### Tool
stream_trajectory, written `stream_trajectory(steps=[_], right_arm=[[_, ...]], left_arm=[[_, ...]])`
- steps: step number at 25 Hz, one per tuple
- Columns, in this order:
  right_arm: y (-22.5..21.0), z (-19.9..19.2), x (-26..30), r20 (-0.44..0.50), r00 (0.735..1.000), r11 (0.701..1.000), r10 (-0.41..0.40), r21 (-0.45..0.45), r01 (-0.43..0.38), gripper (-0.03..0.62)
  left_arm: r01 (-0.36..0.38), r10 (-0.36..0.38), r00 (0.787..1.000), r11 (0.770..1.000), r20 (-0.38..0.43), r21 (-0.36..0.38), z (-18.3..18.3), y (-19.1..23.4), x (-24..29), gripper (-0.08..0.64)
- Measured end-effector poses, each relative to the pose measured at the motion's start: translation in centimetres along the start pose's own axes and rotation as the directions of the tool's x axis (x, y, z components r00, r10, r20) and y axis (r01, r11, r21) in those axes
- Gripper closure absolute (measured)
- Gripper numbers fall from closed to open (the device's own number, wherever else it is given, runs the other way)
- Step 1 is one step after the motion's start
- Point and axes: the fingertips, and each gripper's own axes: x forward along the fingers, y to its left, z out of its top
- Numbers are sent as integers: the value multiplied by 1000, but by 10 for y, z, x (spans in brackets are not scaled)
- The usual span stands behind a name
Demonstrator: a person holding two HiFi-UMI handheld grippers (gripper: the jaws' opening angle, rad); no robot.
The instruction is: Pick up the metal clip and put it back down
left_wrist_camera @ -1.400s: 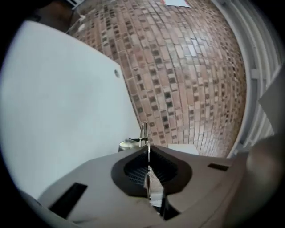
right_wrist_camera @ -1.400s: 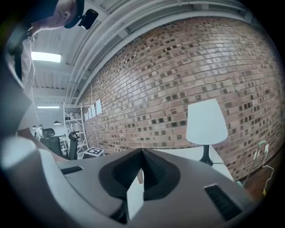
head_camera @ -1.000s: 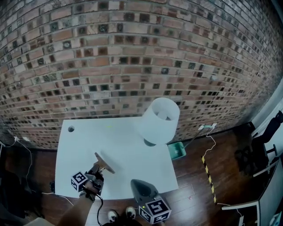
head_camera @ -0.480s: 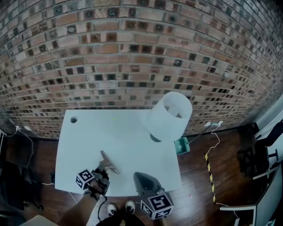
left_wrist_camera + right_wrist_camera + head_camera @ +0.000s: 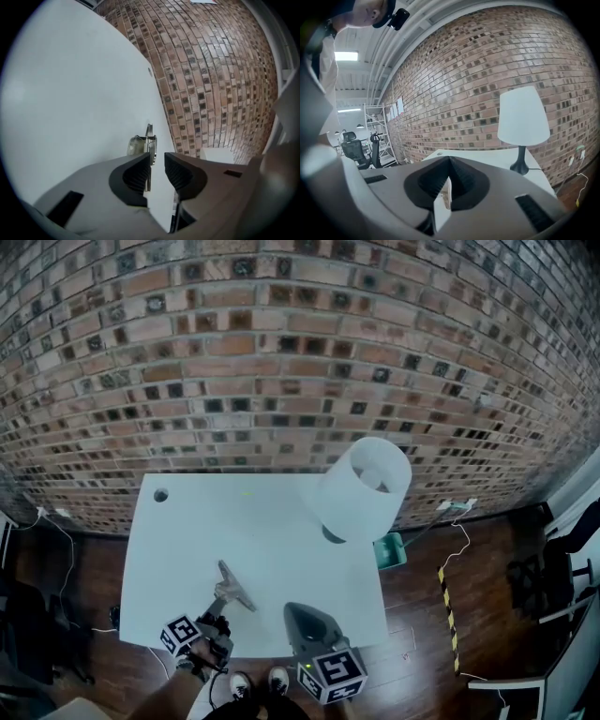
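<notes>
Two jaws of your left gripper (image 5: 157, 157) just opened around the metal clip (image 5: 142, 144); your right gripper (image 5: 449, 164) was squeezed closed

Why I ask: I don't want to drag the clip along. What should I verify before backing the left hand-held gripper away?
1. Left hand-held gripper jaws apart: ok; they have just been opening.
2. Metal clip lying on the table: ok.
3. Clip free of the pads: cannot tell; its handle sits between the jaws, close against one pad.
4. Right hand-held gripper shut, empty and off to the side of the clip: ok.
5. Lamp away from the clip and both grippers: ok; it stands at the table's far right.
</notes>
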Motion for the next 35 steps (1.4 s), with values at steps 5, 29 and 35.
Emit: stream_trajectory(steps=[5, 29, 35], right_arm=[[4, 10, 3, 26, 1000, 1000, 13, -12, -13, 604], [64, 110, -14, 257, 962, 980, 94, -192, -44, 604], [68, 114, -24, 268, 961, 979, 75, -202, -20, 604]], left_arm=[[-11, -24, 995, 936, 96, 351, 30, -27, -56, 488], [-91, -465, 874, 132, 143, 987, 45, -303, -176, 543], [-71, -479, 871, 98, 110, 993, 37, -306, -181, 543]])
